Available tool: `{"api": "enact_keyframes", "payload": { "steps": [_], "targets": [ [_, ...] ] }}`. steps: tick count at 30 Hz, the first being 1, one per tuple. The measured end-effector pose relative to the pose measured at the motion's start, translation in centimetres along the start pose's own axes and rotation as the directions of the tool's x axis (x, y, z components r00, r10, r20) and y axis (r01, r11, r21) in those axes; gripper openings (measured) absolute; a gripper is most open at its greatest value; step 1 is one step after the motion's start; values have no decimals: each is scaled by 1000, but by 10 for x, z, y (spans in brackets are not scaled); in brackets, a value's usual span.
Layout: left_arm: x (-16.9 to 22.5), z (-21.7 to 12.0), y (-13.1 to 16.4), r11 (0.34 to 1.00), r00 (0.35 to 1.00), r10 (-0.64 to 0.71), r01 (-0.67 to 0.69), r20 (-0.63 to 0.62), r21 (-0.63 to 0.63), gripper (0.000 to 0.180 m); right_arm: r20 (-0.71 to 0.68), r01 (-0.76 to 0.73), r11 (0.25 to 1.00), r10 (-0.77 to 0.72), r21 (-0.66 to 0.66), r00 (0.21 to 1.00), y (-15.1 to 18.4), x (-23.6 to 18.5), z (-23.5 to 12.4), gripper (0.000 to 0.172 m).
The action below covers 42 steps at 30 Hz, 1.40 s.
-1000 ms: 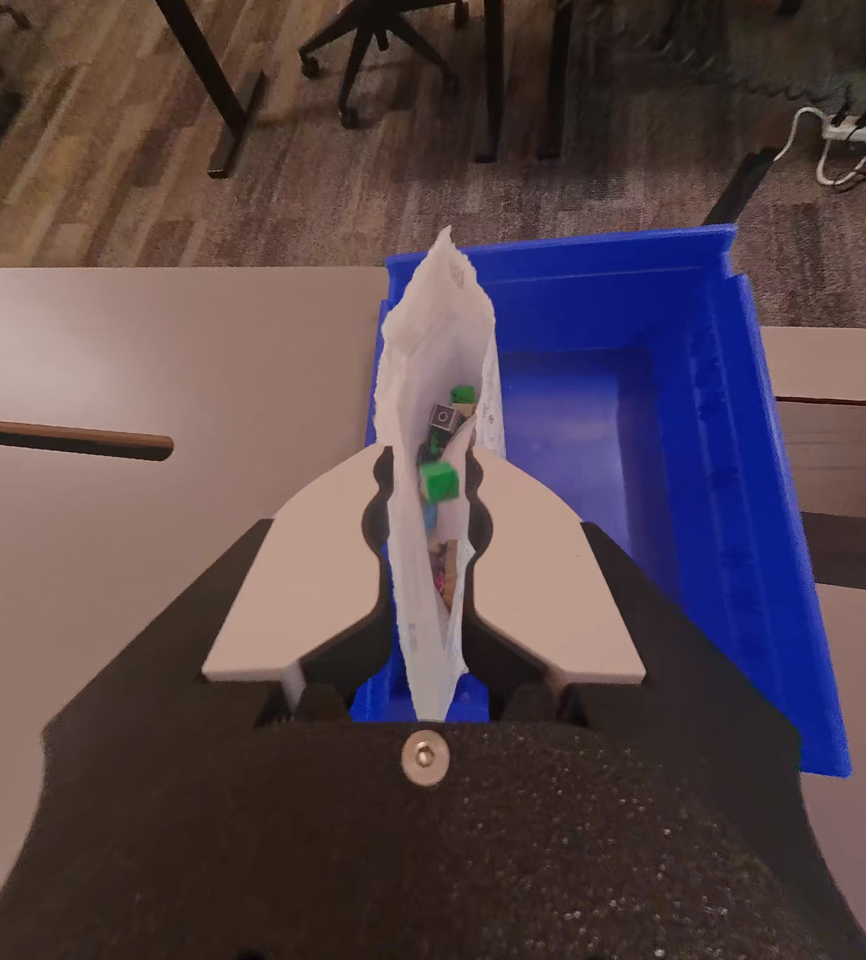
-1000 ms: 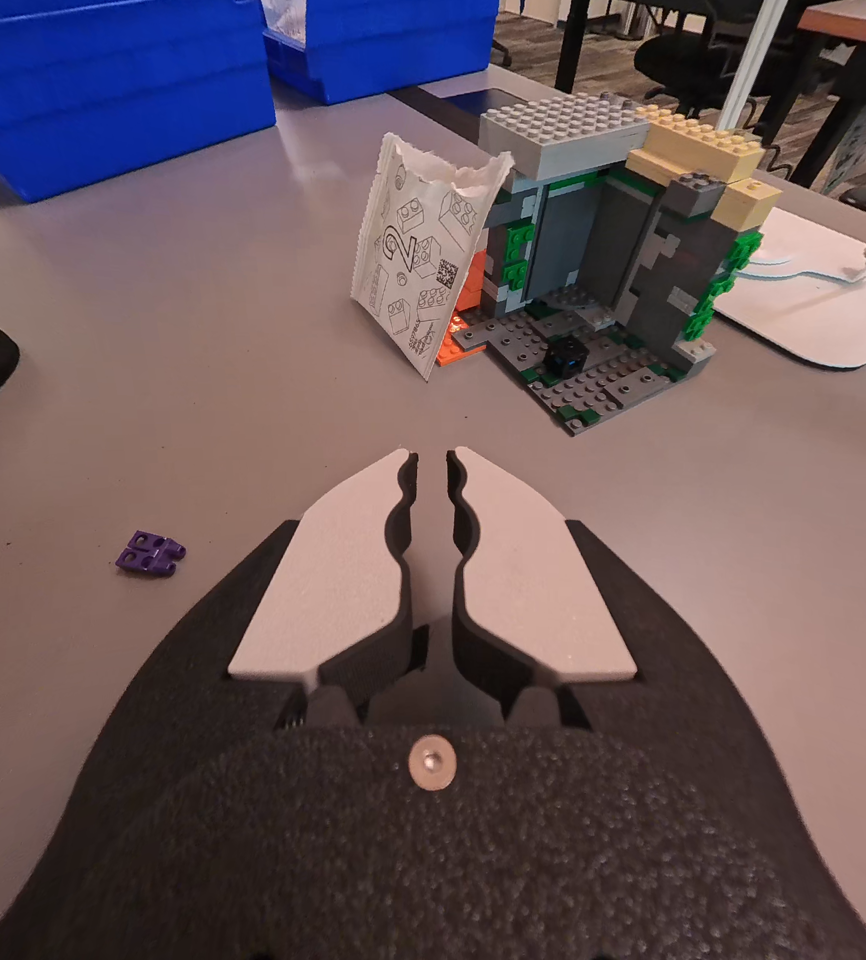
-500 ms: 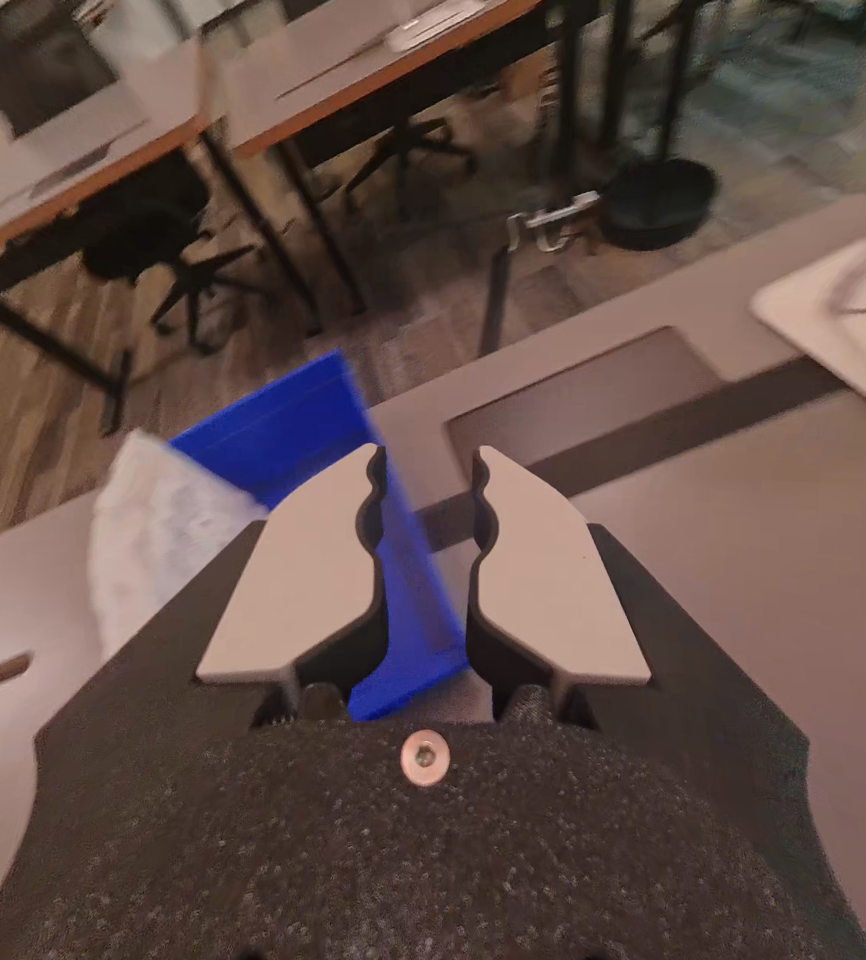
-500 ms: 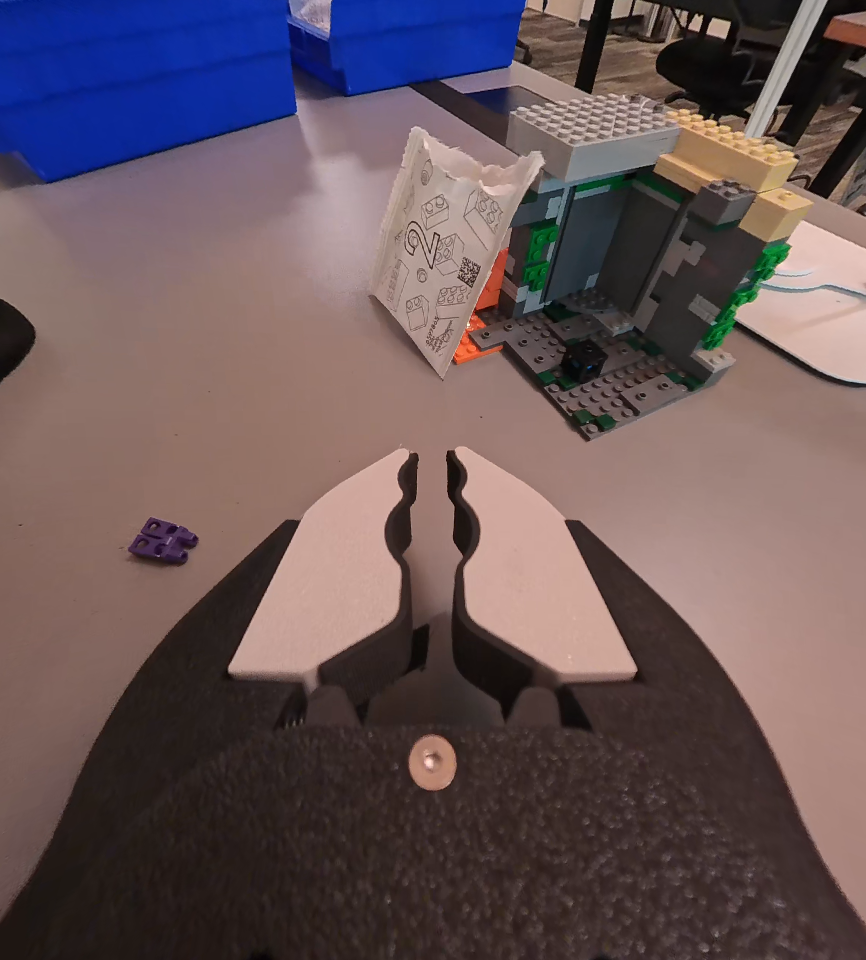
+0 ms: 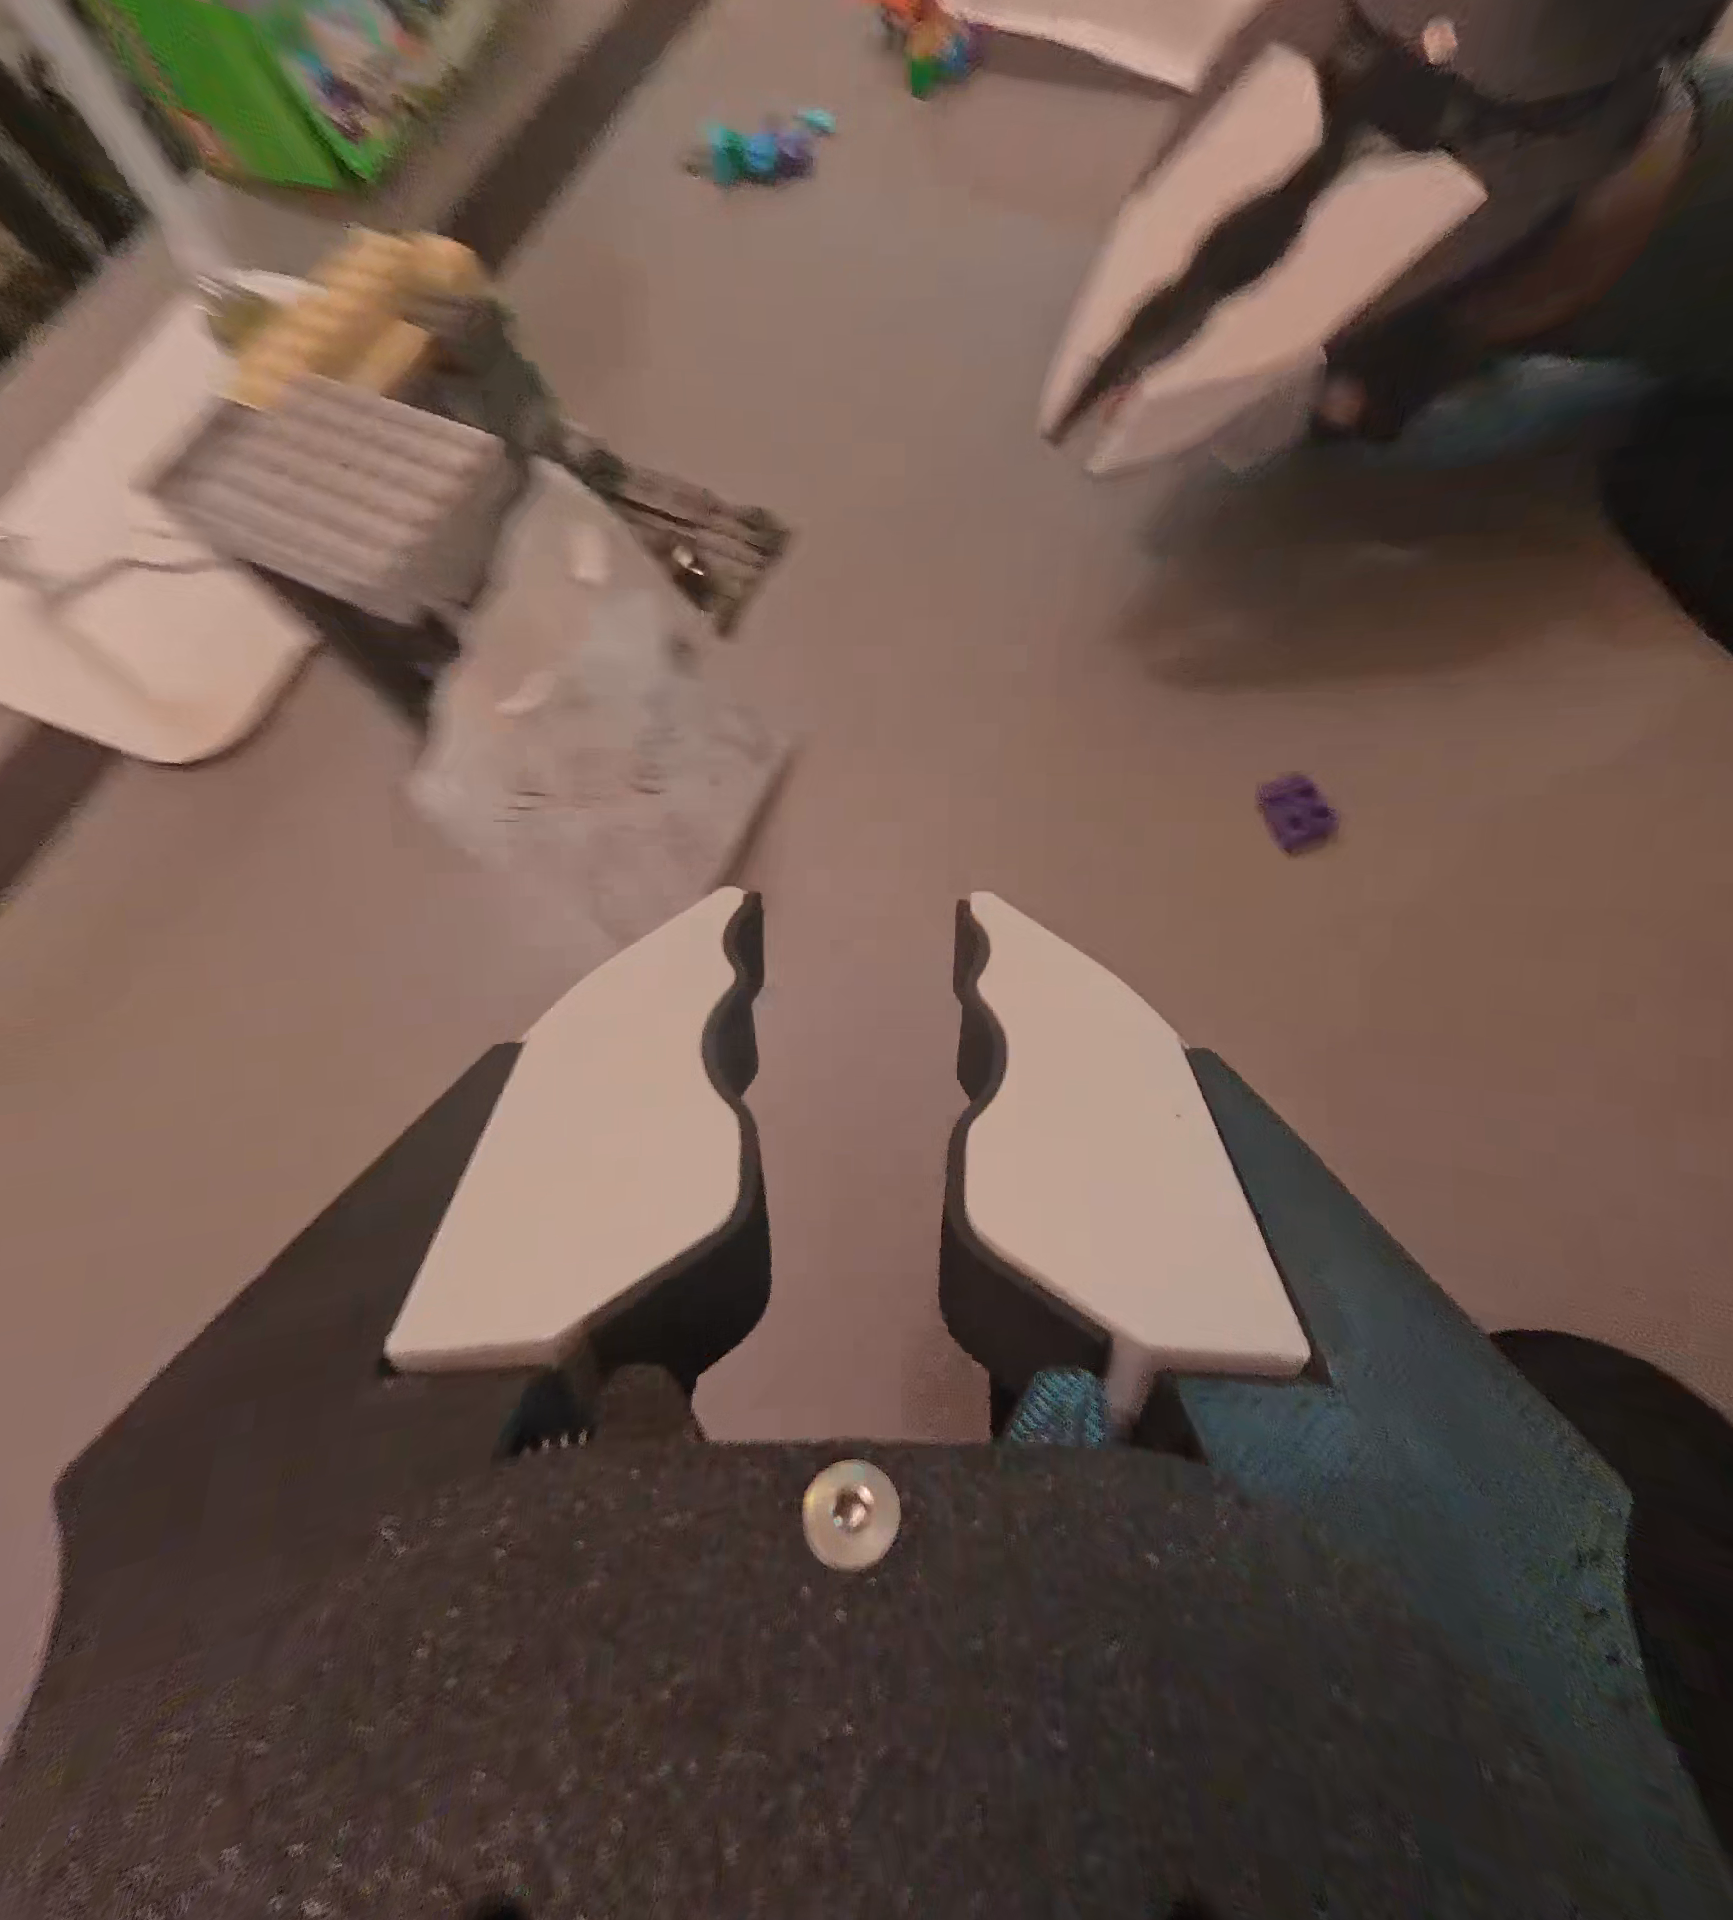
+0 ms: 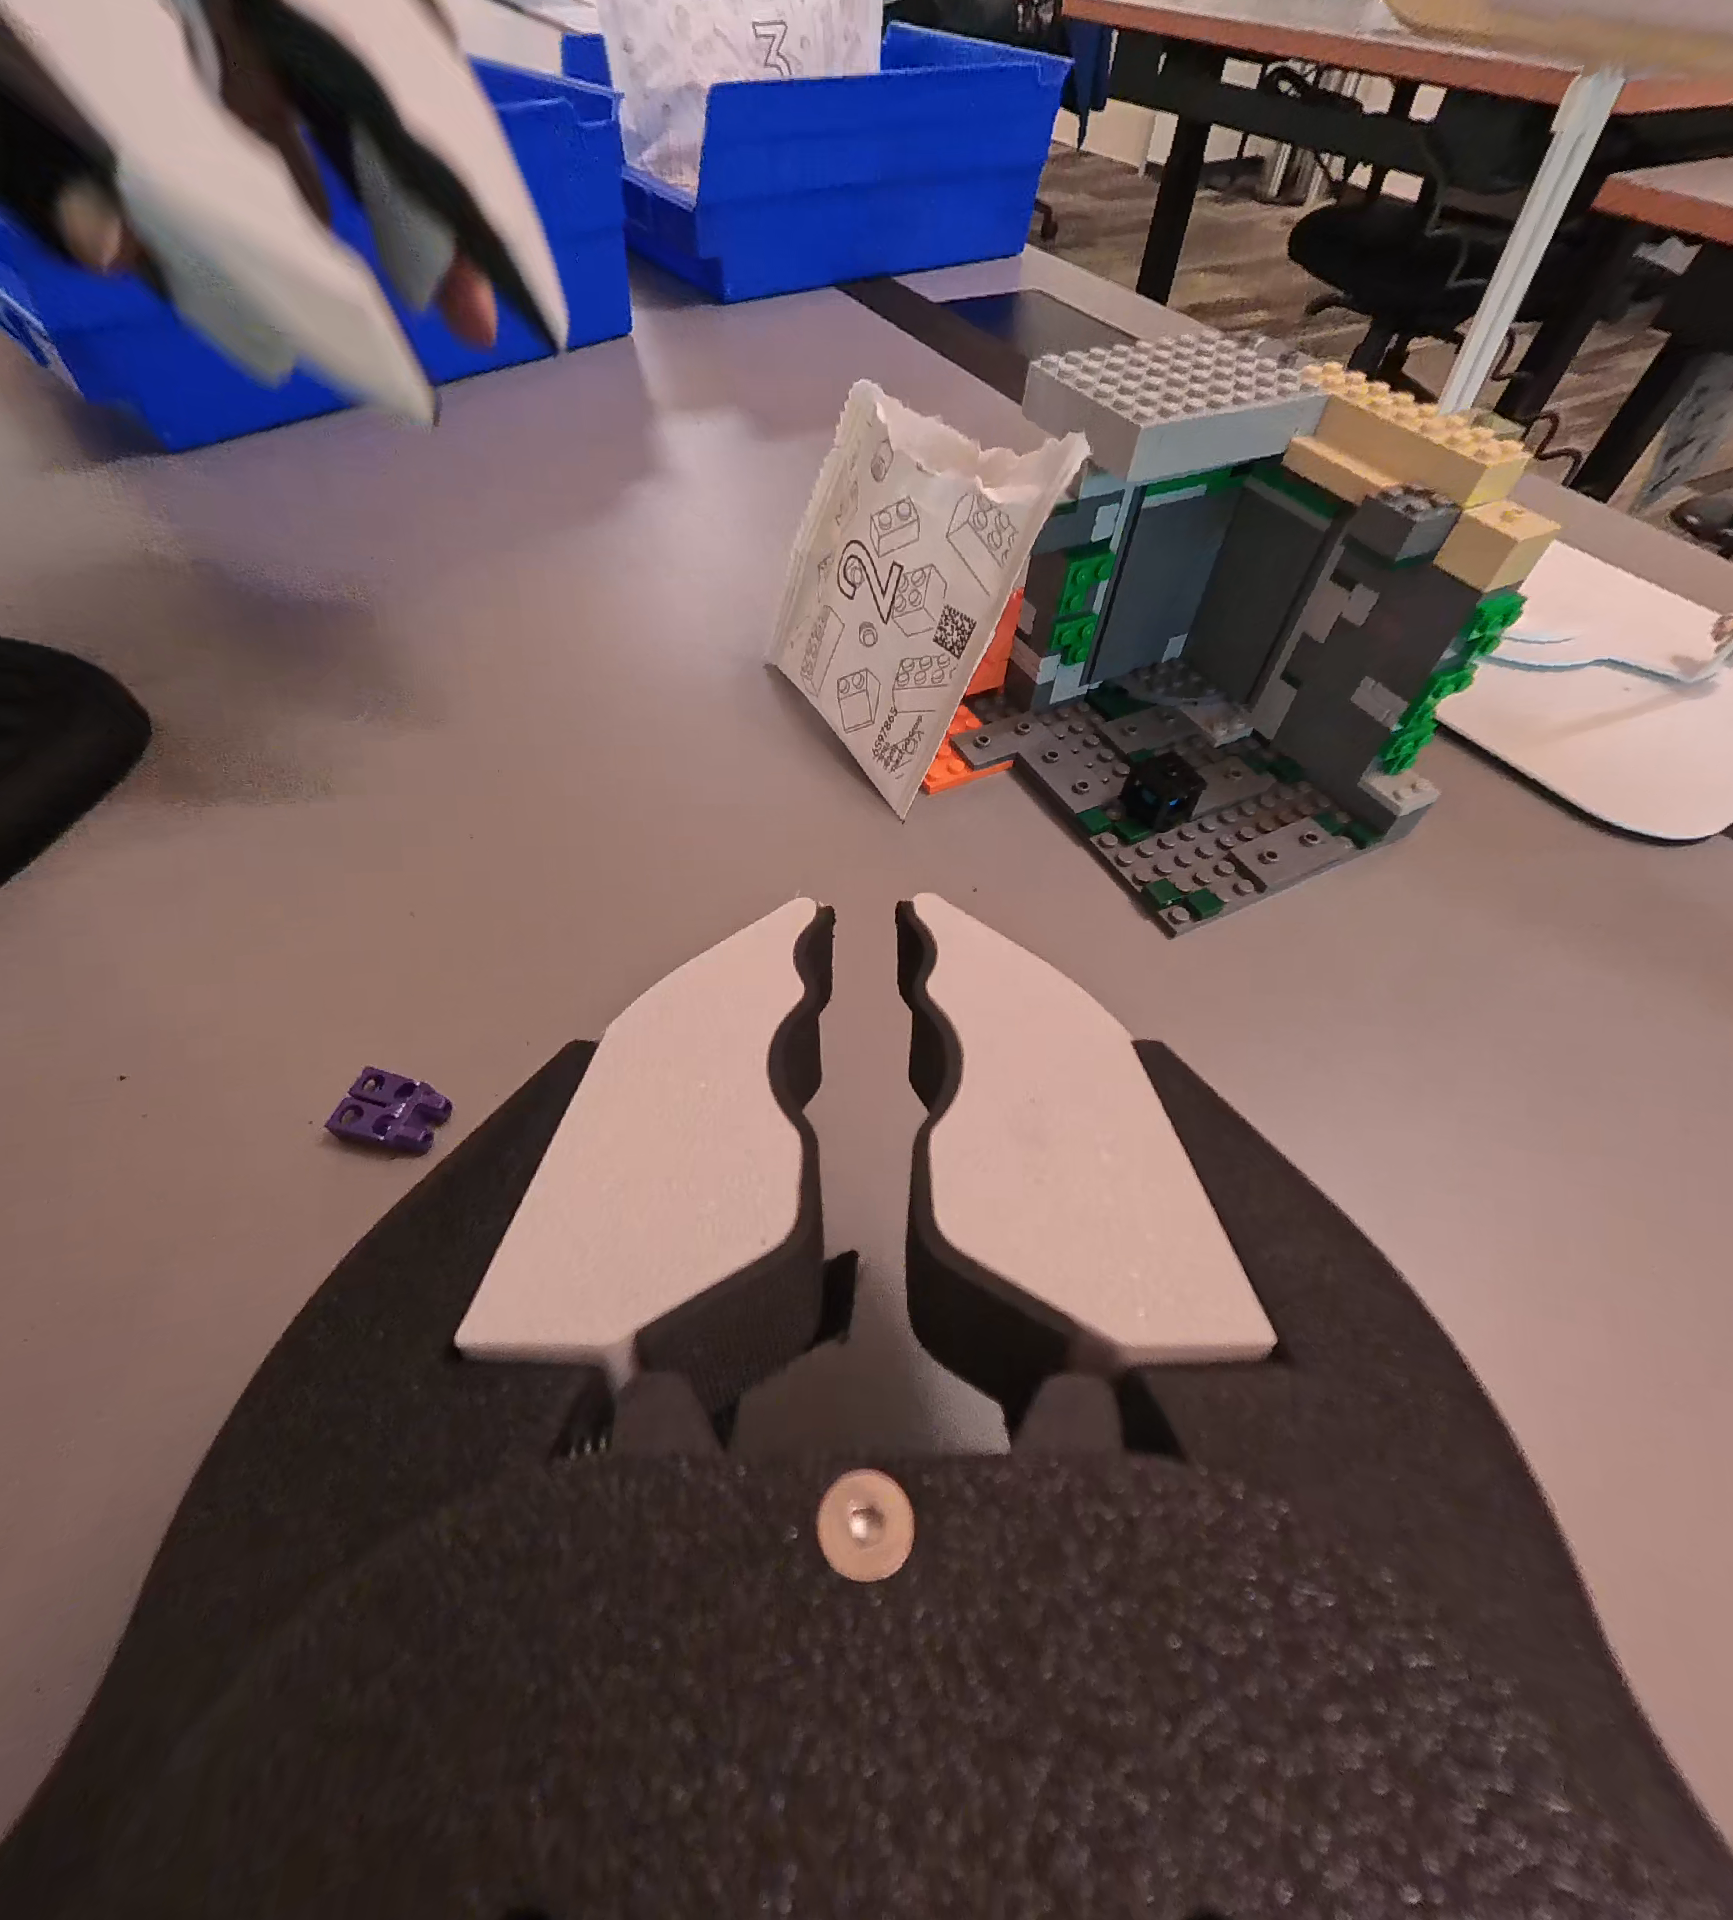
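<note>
Two grippers, nothing in either one. The left gripper [image 5: 857, 904] has its jaws spread with only bare worktop [image 5: 945, 675] showing through the gap. The right gripper [image 6: 864, 909] has its jaws nearly together, a thin slit left between them, and that slit is empty too.

No job is spelled out, so these are just my worries from how things sit.

The left wrist view is smeared, so that gripper looks to be swinging fast. The paper bag [image 6: 903, 603] sits left of center in that view, just past the left fingertip, and it's propped against the brick model [image 6: 1257, 623], torn top up. My guess is a quick sweep that clips it would knock it flat or shove it into the model's open front. The bag is thin and light, so it wouldn't take much.

The purple piece [image 6: 387, 1112] is tiny and lies flat on the worktop, lower left of the right wrist view, close beside the right gripper's black body. I'd bet it skids away if the body slides over it, and pinching something that low means the tips scrape the surface.

Both grippers show up in each other's views: the right one upper right in the left view, the left one upper left in the right view, in front of the blue bins [image 6: 841, 187]. If both head for the middle, they could bump.
</note>
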<state>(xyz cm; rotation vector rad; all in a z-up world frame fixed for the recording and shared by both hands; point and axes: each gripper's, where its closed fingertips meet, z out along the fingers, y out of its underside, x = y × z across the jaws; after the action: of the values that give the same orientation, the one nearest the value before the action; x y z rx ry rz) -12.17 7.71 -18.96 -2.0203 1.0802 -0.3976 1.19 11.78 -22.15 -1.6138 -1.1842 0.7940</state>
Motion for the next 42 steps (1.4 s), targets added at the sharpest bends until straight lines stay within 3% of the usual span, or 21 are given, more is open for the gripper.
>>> {"api": "enact_keyframes", "payload": {
  "steps": [9, 14, 20, 26, 29, 32, 34, 38, 42],
  "targets": [
    [91, 70, 30, 991, 992, -22, 6, -122, -132, 44, -36, 14, 999, -13, 32, 999, -12, 2, -10, 11],
    [103, 86, 42, 981, 988, 15, -45, -155, -191, 45, -37, 31, 999, -29, 40, 999, -17, 1, -13, 11],
    [126, 98, 25, 985, 965, 26, -69, -260, -159, 37, -39, 45, 998, -44, 32, 998, -17, 1, -14, 11],
    [114, 97, 24, 979, 971, 87, -124, -224, -160, 22, -42, 40, 999, -40, 14, 998, -12, 3, -14, 11],
    [76, 70, 19, 988, 988, 74, -91, -135, -128, 19, -40, 37, 999, -37, 9, 999, -10, 4, -14, 11],
    [-3, 16, 12, 994, 996, 38, -30, 77, -101, 20, -34, 33, 999, -33, 3, 999, -9, 3, -12, 11],
    [-69, -35, 8, 996, 968, 5, 18, 252, -87, 20, -30, 31, 1000, -31, -1, 999, -8, 3, -11, 11],
    [-201, -153, 19, 991, 815, -35, 101, 579, -82, 20, -26, 19, 1000, -20, -18, 999, -2, 4, -7, 11],
    [-315, -250, 55, 961, 653, -147, 271, 743, -48, 19, -33, -6, 1000, 5, -30, 999, 5, 9, -4, 11]
  ]
}}
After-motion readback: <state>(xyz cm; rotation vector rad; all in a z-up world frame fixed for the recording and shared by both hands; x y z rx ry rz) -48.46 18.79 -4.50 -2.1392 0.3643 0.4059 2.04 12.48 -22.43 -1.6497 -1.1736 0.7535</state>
